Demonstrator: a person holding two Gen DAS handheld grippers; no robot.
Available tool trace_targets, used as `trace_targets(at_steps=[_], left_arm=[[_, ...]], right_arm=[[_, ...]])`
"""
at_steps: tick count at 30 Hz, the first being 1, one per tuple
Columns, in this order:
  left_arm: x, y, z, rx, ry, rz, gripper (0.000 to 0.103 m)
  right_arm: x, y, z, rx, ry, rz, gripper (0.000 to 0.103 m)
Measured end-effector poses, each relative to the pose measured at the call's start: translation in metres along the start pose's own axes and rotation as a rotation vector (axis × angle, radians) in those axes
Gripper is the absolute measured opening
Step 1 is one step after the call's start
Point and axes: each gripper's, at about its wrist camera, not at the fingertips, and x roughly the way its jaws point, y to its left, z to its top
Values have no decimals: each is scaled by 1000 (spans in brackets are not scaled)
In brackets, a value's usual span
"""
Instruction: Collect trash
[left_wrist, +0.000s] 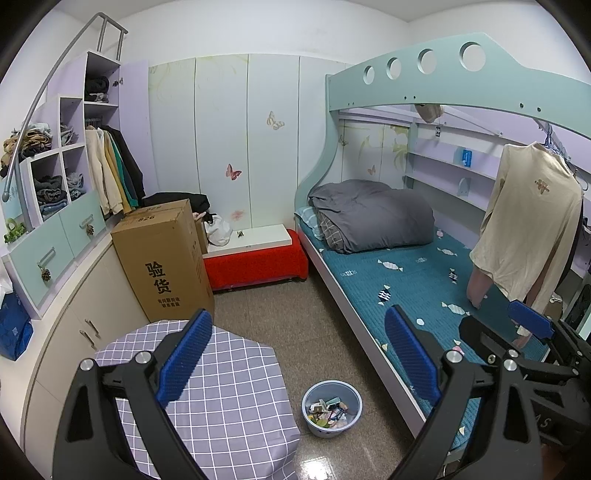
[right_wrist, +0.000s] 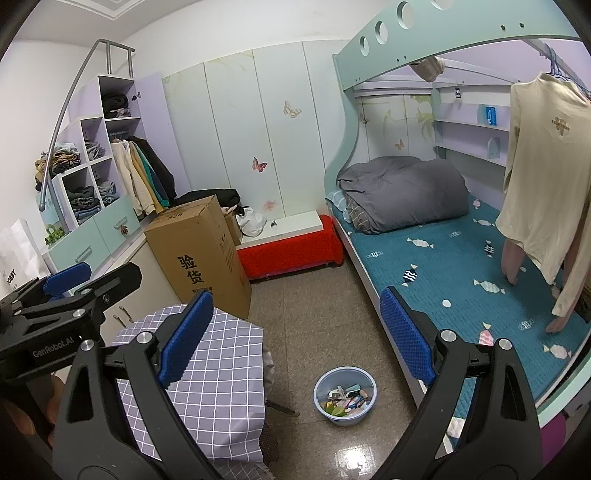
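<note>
Trash in blue bin (left_wrist: 352, 413) too small to identify; checkered table (left_wrist: 229, 398) cut off below.

Materials and finishes. The basin (left_wrist: 331, 408) was smooth, pale blue plastic holding paper and foil scraps (left_wrist: 328, 410). The floor (left_wrist: 295, 325) was speckled stone, glossy where near light reflected. The tablecloth (left_wrist: 229, 391) was matt checked cloth. The far box (left_wrist: 162, 258) was matt brown cardboard. The bed frame (left_wrist: 406, 88) looked like smooth painted wood; its cover (left_wrist: 413, 280) was quilted cloth. The left gripper (left_wrist: 295, 354) had matt black plastic arms, knurled blue pads and 2 bright metal pins.
</note>
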Motion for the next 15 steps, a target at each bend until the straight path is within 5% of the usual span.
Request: trace_targets(at_steps=[15], left_arm=[[4,-2,-5,0,8,1,93]], right_arm=[[7,1,-3,6,10,1,90]])
